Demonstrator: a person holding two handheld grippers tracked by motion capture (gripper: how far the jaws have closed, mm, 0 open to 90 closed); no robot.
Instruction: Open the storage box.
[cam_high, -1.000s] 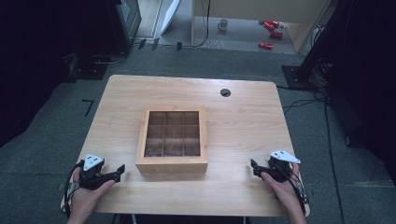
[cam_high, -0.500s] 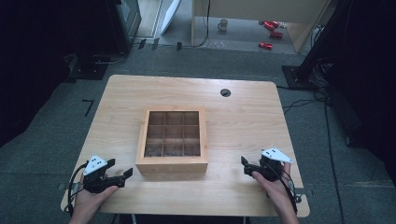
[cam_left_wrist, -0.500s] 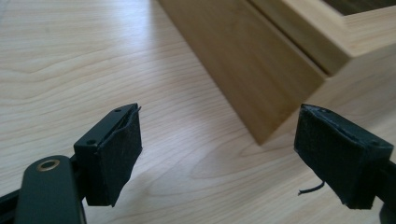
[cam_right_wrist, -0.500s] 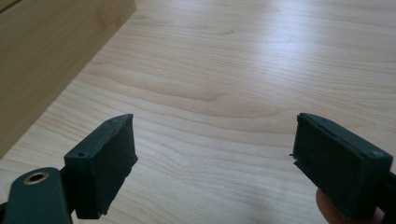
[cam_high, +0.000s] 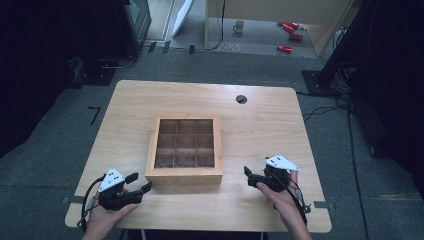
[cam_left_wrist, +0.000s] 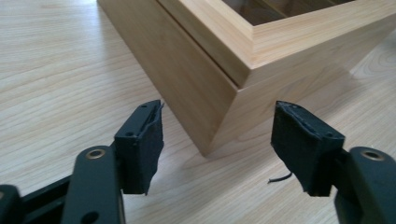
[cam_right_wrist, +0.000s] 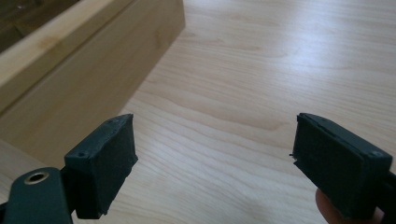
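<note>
Left gripper has just been closing partway, nothing gripped, aimed at the compartment box's near corner mid-table. Right gripper gapes beside it (approach stage). Next: seat both squarely against the walls.

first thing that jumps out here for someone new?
The wooden box with its grid of nine open compartments, sitting mid-table on the light wood table. Next, the two hand-held tools flanking its near side: the left tool by the near left corner, its jaws just closing with nothing between them, and the right tool open off the near right corner. Neither touches the box.
</note>
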